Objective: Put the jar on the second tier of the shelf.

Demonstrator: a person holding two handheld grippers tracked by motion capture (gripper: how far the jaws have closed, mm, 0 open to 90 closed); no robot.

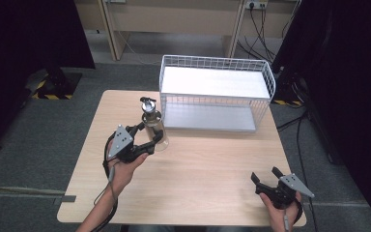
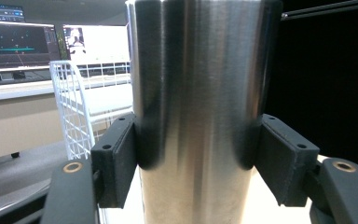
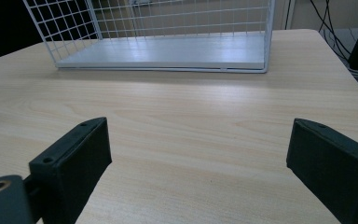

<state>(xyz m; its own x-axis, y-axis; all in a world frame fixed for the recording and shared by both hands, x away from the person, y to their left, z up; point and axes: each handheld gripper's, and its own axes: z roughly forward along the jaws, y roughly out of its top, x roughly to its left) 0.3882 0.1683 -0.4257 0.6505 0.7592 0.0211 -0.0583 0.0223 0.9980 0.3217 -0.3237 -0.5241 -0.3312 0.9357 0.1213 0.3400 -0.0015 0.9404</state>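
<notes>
The left gripper (image 1: 150, 134) is closed around a steel bottle (image 1: 153, 126), its two black pads pressing on opposite sides of the shiny body. In the left gripper view the bottle (image 2: 198, 112) stands upright between the pads (image 2: 116, 158), which sit flat against the brushed metal on either side. From the high view the bottle has a dark cap at its top and is held above the left half of the wooden table (image 1: 198, 169), just left of the near left corner of the white wire basket (image 1: 265, 79). Whether its base touches the tabletop cannot be told. The person's left hand (image 1: 123, 166) grips the tool from the near side, with a cable trailing along the forearm.

The right gripper (image 1: 269, 180) rests near the table's near right corner, held in the right hand (image 1: 282, 210). Its jaws stand wide apart with nothing between them; the right gripper view shows bare wood between the two pads (image 3: 74, 158) and the basket (image 3: 168, 28) at the far side of the table. The basket sits at the table's far edge, right of centre, with a pale flat floor inside its mesh walls.
</notes>
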